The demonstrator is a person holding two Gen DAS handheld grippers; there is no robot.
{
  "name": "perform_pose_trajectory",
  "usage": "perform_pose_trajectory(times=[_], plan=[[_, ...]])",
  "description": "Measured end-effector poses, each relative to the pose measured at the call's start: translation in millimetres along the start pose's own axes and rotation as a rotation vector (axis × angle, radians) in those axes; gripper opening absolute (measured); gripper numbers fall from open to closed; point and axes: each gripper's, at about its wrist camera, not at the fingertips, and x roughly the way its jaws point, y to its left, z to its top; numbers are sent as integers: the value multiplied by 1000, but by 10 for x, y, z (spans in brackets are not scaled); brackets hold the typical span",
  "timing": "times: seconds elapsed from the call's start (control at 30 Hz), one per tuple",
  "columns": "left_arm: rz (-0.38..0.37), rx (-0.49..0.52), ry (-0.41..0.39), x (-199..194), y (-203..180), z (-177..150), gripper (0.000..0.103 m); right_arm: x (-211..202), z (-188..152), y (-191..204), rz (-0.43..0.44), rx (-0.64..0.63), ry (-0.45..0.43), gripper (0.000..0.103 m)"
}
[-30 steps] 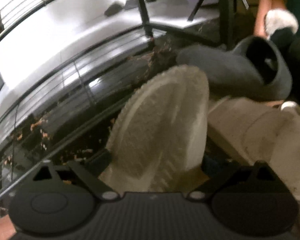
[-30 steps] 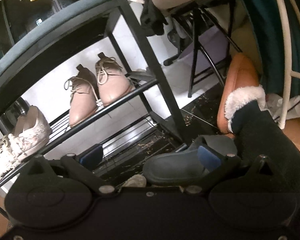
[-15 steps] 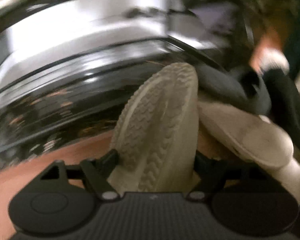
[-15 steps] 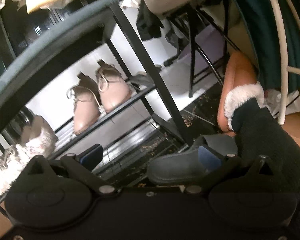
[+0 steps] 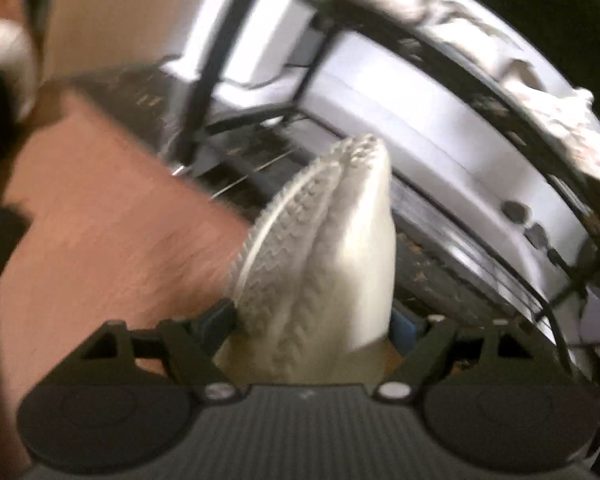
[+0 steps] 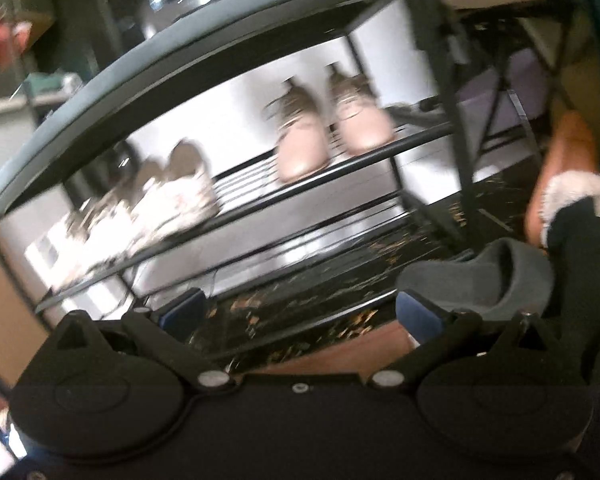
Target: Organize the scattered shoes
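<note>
white sneakers [image 6: 148, 208] motion-blurred, rack [image 5: 420, 48] smeared

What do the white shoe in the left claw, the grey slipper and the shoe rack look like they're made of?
White shoe: pale sole that looks like matte rubber, going by its moulded zigzag tread; the upper is too blurred to tell. Grey slipper: a soft, felt-like or foam material, dull and seamless, though blur leaves it open. Shoe rack: probably black painted metal, given its thin bars and wire shelves with faint highlights.

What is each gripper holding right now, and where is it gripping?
The left gripper clamps the white shoe across its sides near one end, tread sole facing the camera. The right gripper is open and holds nothing.
</note>
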Motion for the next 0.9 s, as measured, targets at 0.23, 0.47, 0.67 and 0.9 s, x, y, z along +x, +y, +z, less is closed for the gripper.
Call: perform_pose_trajectory(times=[0.23,0.47,0.67,0.9], plan=[[-1,2,45,-49,37,20,94,208,-163,143,66,-6,99,103],[-219,-23,77,-279,31,550,102,495,-348,260,162,14,222,103],[-142,70,63,-359,243,521,103,796,-595,476,238,17,352,103],[-52,178,46,-453,490,487,103,1257,-984,857,298,-83,472,102]])
